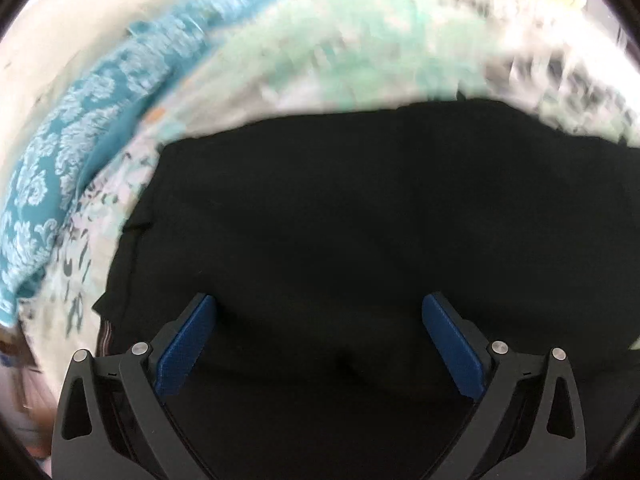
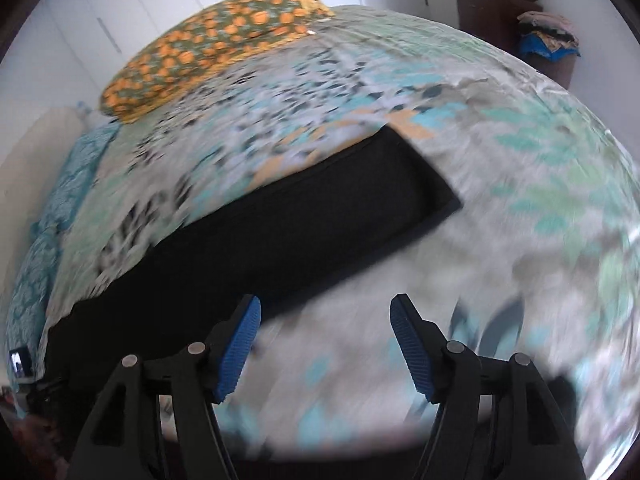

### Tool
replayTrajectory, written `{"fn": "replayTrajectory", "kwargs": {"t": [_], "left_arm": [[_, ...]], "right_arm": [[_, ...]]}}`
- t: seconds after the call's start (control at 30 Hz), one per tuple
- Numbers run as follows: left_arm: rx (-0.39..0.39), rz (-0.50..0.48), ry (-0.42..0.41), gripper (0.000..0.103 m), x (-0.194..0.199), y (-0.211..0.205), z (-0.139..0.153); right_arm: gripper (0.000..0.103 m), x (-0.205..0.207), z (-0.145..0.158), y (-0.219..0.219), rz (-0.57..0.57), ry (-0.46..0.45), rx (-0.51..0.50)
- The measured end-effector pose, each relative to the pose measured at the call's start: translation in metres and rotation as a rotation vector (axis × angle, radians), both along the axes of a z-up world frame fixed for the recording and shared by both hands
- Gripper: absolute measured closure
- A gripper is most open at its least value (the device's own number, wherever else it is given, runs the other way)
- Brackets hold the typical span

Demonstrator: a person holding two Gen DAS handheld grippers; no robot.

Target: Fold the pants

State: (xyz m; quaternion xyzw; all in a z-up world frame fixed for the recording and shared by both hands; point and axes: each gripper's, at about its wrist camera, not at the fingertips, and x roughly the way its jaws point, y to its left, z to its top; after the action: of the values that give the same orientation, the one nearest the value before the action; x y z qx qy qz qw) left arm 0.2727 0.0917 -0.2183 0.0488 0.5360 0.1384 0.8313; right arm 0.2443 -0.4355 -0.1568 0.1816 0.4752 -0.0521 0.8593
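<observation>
Black pants point(image 2: 304, 220) lie flat in a long folded strip across the patterned bedspread point(image 2: 520, 208). In the left wrist view the same black pants point(image 1: 360, 208) fill the middle of the picture. My left gripper point(image 1: 319, 308) hovers over them, open, its blue pads wide apart with nothing between them. My right gripper point(image 2: 325, 312) is open too, above the bedspread just beside the near long edge of the pants, empty. Both views are blurred.
An orange-flowered pillow point(image 2: 208, 48) lies at the far end of the bed. A teal patterned cloth point(image 1: 72, 152) runs along the bed's left side. A dark cabinet point(image 2: 496, 12) with stacked clothes stands at the back right by white walls.
</observation>
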Motion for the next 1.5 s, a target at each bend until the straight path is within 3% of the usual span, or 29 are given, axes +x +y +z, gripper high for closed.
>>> {"fn": "replayTrajectory", "kwargs": {"t": [0.1,0.27,0.33,0.37,0.43,0.47,0.57,0.63,0.73,0.83,1.07,1.17,1.23,1.33,1.43,1.5], "left_arm": [[-0.073,-0.008,0.055,0.001,0.0,0.012,0.015],[-0.094,0.056,-0.042,0.001,0.041,0.047,0.054],[-0.097,0.044,0.01,0.001,0.073,0.053,0.042],[-0.092,0.023,0.077,0.001,0.092,0.052,0.025],[0.026,0.03,0.2,0.0,0.116,0.053,-0.011],[0.059,0.072,0.216,0.0,0.123,0.061,-0.025],[-0.14,0.315,0.15,0.0,0.122,0.103,-0.021],[-0.115,0.335,0.136,0.0,0.119,0.106,-0.015],[-0.028,0.243,0.132,0.001,0.103,0.093,-0.003],[-0.002,0.119,0.071,0.001,0.062,0.069,0.016],[-0.092,-0.141,0.018,0.001,-0.04,-0.022,0.034],[-0.112,-0.271,0.06,0.001,-0.075,-0.076,0.018],[-0.088,-0.303,0.087,0.0,-0.086,-0.097,0.003],[-0.113,-0.274,-0.015,0.0,-0.101,-0.094,-0.003],[-0.185,-0.272,-0.01,0.0,-0.095,-0.082,-0.006],[-0.186,-0.292,-0.019,0.0,-0.094,-0.079,-0.006]], "right_arm": [[0.034,-0.039,0.001,0.032,0.036,-0.017,-0.023],[0.032,-0.066,-0.012,0.063,0.052,0.001,0.011],[0.032,-0.066,-0.013,0.074,0.064,0.0,0.012],[0.032,-0.066,-0.012,0.078,0.068,-0.007,0.015],[0.032,-0.068,-0.01,0.084,0.073,-0.018,0.024],[0.032,-0.07,-0.009,0.085,0.077,-0.02,0.025],[0.032,-0.077,-0.004,0.091,0.092,-0.02,-0.003],[0.03,-0.083,-0.005,0.091,0.097,-0.016,-0.019],[0.029,-0.083,-0.009,0.085,0.077,-0.008,0.008],[0.029,-0.081,-0.015,0.086,0.073,0.003,0.035],[0.026,-0.082,-0.029,0.118,0.174,0.086,0.043],[0.024,-0.085,-0.044,0.135,0.229,0.169,-0.033],[0.024,-0.087,-0.046,0.131,0.229,0.177,-0.109],[0.023,-0.092,-0.049,0.079,0.072,0.194,-0.212],[0.018,-0.109,-0.057,-0.002,-0.203,0.192,-0.156],[0.018,-0.131,-0.053,-0.052,-0.383,0.099,-0.079]]}}
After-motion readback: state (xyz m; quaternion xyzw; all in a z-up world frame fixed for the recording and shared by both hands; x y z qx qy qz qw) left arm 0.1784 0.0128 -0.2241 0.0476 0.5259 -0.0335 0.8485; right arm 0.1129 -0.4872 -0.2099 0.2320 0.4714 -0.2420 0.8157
